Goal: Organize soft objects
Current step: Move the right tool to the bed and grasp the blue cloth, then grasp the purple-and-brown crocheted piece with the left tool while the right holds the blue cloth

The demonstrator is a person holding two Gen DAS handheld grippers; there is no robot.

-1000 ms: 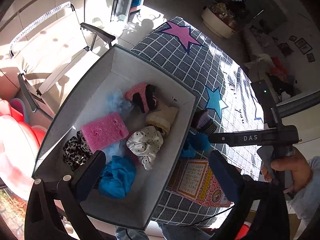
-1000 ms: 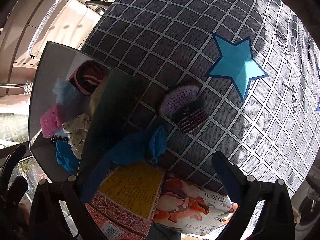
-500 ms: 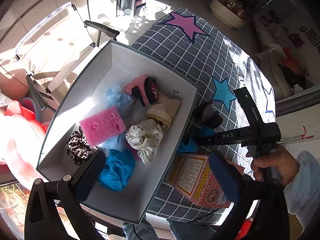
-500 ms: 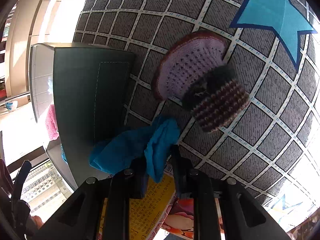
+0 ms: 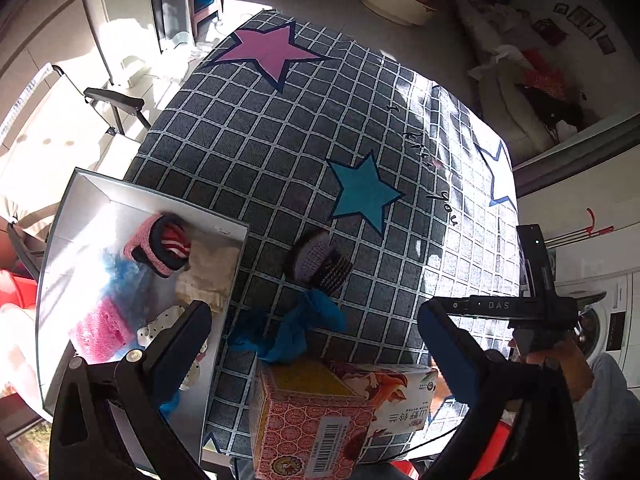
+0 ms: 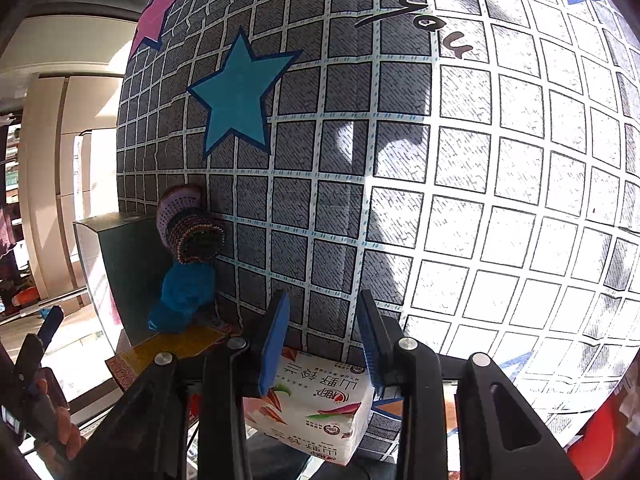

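Note:
A grey storage box stands at the table's left edge and holds several soft items, among them a pink sponge and a pink knitted piece. A blue cloth lies on the checked tablecloth beside the box, also in the right wrist view. A purple knitted hat lies just beyond it. My left gripper is open above the blue cloth. My right gripper is partly open and empty, back from the cloth, above a tissue pack.
A red patterned carton and the tissue pack stand at the table's near edge. A chair stands left of the table. A washing machine is at the right. The tablecloth stretches far and right.
My right gripper was shut on the blue cloth half a second ago; now it has let go and drawn back. My left gripper has swung right from over the box to the table.

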